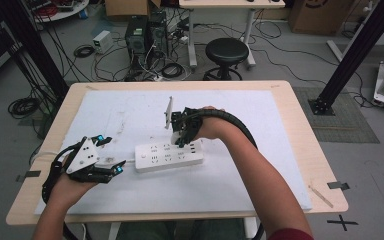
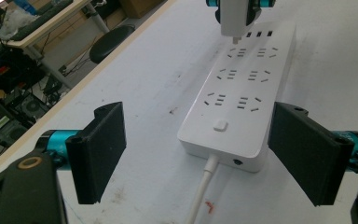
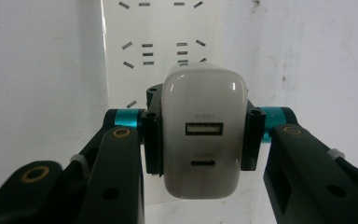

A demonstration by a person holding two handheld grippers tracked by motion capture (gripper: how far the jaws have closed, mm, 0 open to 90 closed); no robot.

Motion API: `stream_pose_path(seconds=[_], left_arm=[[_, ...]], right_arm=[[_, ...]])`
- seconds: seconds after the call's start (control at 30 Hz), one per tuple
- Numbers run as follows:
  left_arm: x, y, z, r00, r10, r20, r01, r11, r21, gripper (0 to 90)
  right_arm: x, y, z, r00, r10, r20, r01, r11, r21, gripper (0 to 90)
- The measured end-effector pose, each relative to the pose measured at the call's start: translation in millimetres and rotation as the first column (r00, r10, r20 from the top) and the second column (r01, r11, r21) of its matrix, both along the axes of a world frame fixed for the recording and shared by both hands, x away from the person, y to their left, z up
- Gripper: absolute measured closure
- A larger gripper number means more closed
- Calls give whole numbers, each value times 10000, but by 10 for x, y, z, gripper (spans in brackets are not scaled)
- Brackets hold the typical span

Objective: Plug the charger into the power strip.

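Right gripper [image 3: 200,135] is clamping the charger [image 3: 204,135] above the strip [image 1: 168,156]; left gripper [image 2: 205,154], fingers wide and empty, is bracketing the strip's end. Next: align prongs with a socket.

You see a white strip [image 1: 168,156], centre, dark slot marks in rows | white charger [image 3: 204,135], centre, grey-rimmed ports | your black jaws, teal collars, on both grippers [image 2: 205,154] [image 3: 204,135] | white mat [image 1: 130,115] with specks | tan table [image 1: 300,130] | black stool [image 1: 226,50], top.

The charger [image 2: 235,16] is cut off by the top edge in the left gripper view; in the right gripper view its body hides its prongs and part of the power strip [image 3: 163,28].
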State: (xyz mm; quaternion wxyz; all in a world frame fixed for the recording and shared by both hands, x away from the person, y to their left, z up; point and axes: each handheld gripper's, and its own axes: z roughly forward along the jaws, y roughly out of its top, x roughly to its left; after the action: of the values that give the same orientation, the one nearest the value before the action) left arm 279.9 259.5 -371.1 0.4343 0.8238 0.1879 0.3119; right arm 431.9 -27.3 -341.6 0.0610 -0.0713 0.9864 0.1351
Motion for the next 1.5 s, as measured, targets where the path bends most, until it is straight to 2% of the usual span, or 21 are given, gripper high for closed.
stream_pose_path(seconds=[0.1,0.2,0.37,0.6,0.7,0.93,1.13,1.17,1.2,1.33,1.5], left_arm=[[-10,16,-6,10000,20,-39,-20,10000,41,192],[-12,32,-12,10000,52,-44,-51,10000,31,192],[-14,52,-16,9999,83,-71,-82,9999,65,192],[-4,61,-41,9999,123,-92,-124,9999,-85,192],[0,62,-42,9999,98,-105,-98,10000,-7,192],[-4,75,-50,9998,134,-113,-135,9999,-73,192],[-3,78,-77,9997,161,-164,-163,9998,-113,192],[-5,68,-87,9998,135,-142,-137,9998,-125,192],[-7,59,-93,9998,146,-145,-150,9996,-219,192],[18,35,-84,9999,112,-122,-114,9998,-177,192],[63,-44,-31,10000,-14,-4,14,9999,-103,192]], right_arm=[[10,75,-20,9995,327,54,-323,9975,-628,629],[33,121,-28,9981,608,-107,-615,9936,-944,629],[60,155,-47,9983,573,-93,-581,9846,-1652,629],[82,177,-78,9983,532,-253,-568,9837,-1707,628],[93,188,-89,9978,590,-303,-633,9835,-1692,629],[111,217,-162,9976,528,-446,-605,9788,-1958,629],[128,235,-190,9978,311,-592,-419,9807,-1911,631],[124,266,-265,9977,338,-590,-457,9761,-2127,634],[138,260,-267,9975,283,-655,-416,9765,-2113,634],[129,252,-273,9977,256,-620,-379,9778,-2060,635],[155,273,-313,9967,110,-804,-276,9778,-2079,636]])
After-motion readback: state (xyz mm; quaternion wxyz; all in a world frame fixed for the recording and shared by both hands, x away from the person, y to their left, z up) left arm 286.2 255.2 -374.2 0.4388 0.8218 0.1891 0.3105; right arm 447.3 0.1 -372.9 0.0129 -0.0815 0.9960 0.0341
